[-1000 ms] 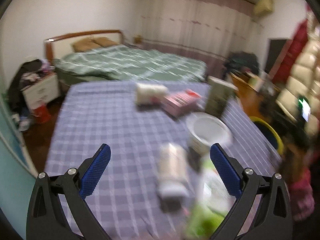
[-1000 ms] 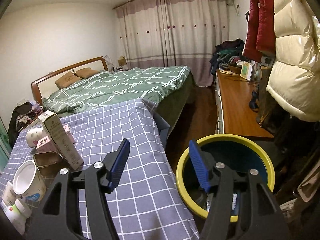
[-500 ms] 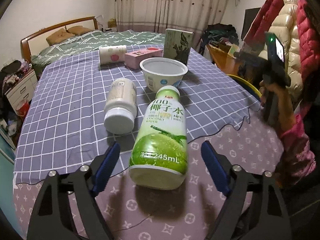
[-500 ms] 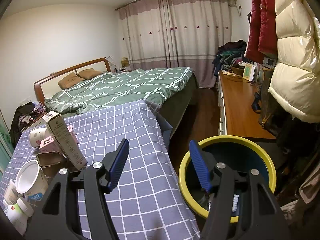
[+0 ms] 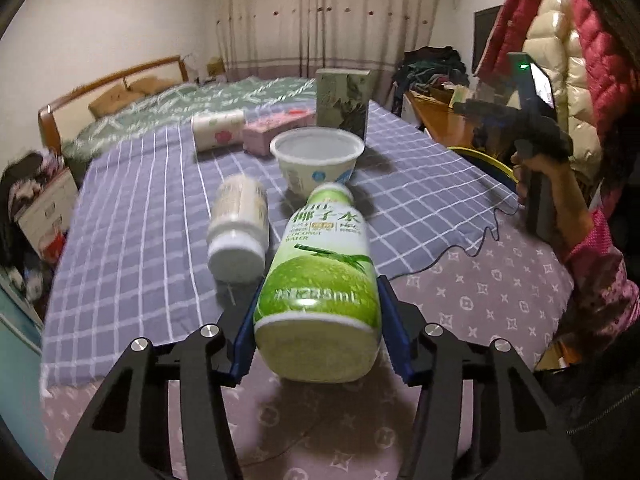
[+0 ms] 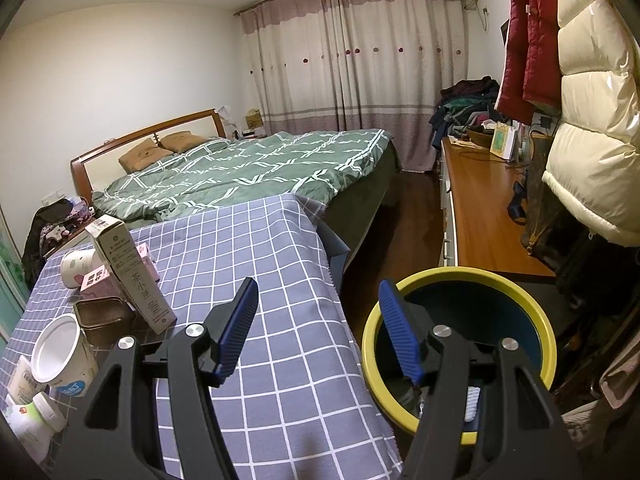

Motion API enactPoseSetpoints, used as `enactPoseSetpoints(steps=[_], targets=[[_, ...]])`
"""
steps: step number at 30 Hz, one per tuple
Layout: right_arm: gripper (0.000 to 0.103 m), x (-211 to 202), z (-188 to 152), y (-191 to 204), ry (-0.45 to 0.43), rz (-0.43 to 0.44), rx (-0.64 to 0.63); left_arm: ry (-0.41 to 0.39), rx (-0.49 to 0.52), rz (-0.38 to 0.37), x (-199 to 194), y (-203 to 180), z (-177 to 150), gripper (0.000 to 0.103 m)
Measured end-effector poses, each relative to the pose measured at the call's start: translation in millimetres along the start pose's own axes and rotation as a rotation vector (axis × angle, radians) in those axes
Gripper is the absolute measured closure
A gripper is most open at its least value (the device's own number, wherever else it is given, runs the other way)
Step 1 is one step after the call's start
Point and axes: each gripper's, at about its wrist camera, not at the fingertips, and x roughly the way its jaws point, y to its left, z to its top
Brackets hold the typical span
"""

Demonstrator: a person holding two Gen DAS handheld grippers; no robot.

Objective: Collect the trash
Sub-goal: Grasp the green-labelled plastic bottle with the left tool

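Observation:
My left gripper (image 5: 318, 330) is shut on a green coconut water bottle (image 5: 320, 284) that lies on its side, its base towards me and its cap pointing away. A white jar (image 5: 239, 228) lies just left of it. A white cup (image 5: 317, 164) stands behind. My right gripper (image 6: 318, 328) is open and empty, held over the table edge beside a yellow-rimmed trash bin (image 6: 460, 344). The bottle's cap end (image 6: 28, 420) shows at the lower left of the right wrist view.
Further back on the checked tablecloth (image 5: 160, 184) are a lying paper cup (image 5: 218, 130), a pink box (image 5: 276, 128) and a standing green carton (image 5: 342, 100). A small metal tin (image 6: 102, 316) sits by the carton (image 6: 132, 272). A bed (image 6: 248, 168) and a wooden sideboard (image 6: 480, 200) lie beyond.
My left gripper has moved forward and closed its blue pads around the coconut water bottle, which was lying free between open jaws before. My right gripper has barely moved.

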Motion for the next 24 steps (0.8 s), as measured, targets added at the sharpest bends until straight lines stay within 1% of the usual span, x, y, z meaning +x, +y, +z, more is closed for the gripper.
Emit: enactPoseSetpoints(steps=[4, 7, 10, 14, 16, 24], targets=[[0.043, 0, 0, 0, -0.003, 0.001, 0.003, -0.048, 0.035, 0.013, -15, 1, 20, 0.050], [0.043, 0, 0, -1, -0.003, 0.003, 0.006, -0.077, 0.058, 0.037, -20, 1, 37, 0.051], [0.043, 1, 0, -2, -0.004, 0.006, 0.013, -0.096, 0.057, 0.040, -19, 4, 55, 0.051], [0.043, 0, -1, -3, -0.003, 0.009, 0.019, -0.107, 0.037, 0.027, -11, 9, 75, 0.051], [0.043, 0, -1, -4, -0.002, 0.013, 0.025, -0.107, 0.033, 0.035, -4, 10, 83, 0.051], [0.043, -2, 0, -10, -0.004, 0.037, 0.054, -0.094, 0.016, 0.043, 19, 13, 101, 0.052]])
